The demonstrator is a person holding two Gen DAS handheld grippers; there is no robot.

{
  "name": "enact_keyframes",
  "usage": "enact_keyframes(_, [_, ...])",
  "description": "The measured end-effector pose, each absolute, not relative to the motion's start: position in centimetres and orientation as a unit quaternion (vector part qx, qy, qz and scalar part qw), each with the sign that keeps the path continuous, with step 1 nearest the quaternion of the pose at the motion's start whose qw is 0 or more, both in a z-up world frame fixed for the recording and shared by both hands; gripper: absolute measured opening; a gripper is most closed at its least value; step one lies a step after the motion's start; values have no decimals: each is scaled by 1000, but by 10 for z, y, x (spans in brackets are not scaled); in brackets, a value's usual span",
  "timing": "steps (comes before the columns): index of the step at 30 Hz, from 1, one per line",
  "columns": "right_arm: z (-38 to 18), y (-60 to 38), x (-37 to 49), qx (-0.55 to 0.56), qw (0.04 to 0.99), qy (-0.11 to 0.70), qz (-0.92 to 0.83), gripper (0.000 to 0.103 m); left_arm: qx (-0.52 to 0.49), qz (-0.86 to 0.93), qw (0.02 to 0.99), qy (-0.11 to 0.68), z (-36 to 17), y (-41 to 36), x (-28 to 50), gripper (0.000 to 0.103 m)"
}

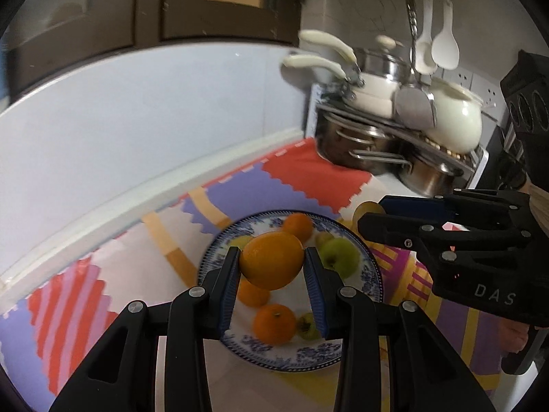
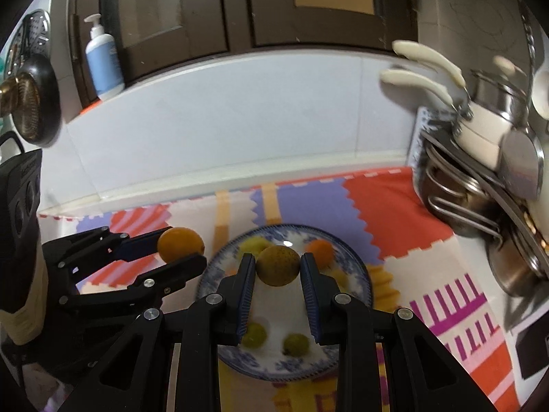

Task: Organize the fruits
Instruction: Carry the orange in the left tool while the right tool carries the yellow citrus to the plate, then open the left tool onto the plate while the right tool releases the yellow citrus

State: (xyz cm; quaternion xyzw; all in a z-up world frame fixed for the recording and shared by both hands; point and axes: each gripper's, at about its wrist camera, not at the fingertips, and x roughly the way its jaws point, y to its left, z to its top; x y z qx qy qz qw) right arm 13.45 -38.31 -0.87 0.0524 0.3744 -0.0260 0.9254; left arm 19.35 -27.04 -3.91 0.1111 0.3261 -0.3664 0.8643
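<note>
My left gripper point(image 1: 271, 261) is shut on a large orange point(image 1: 272, 260) and holds it above a blue-and-white plate point(image 1: 372, 276). On the plate lie several small oranges point(image 1: 274, 323) and green fruits point(image 1: 339, 256). My right gripper point(image 2: 278, 266) is shut on a brownish-yellow fruit point(image 2: 278, 265) above the same plate point(image 2: 360, 276). Small green fruits point(image 2: 296, 344) and an orange point(image 2: 320, 250) lie on the plate below. The left gripper with its orange point(image 2: 180, 244) shows at the left of the right wrist view. The right gripper point(image 1: 370, 218) shows at the right of the left wrist view.
A colourful patchwork mat point(image 1: 308, 171) covers the counter. A rack of steel pots and white pans point(image 1: 394, 120) stands at the back right. A white tiled wall point(image 2: 223, 120) runs behind. A soap dispenser bottle point(image 2: 103, 65) stands on the ledge at the back left.
</note>
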Motion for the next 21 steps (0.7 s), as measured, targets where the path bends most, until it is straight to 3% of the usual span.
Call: enact_keyframes(21, [-82, -403, 141, 90, 891, 445, -2, 28, 164, -391, 825, 375, -95, -302, 206, 37])
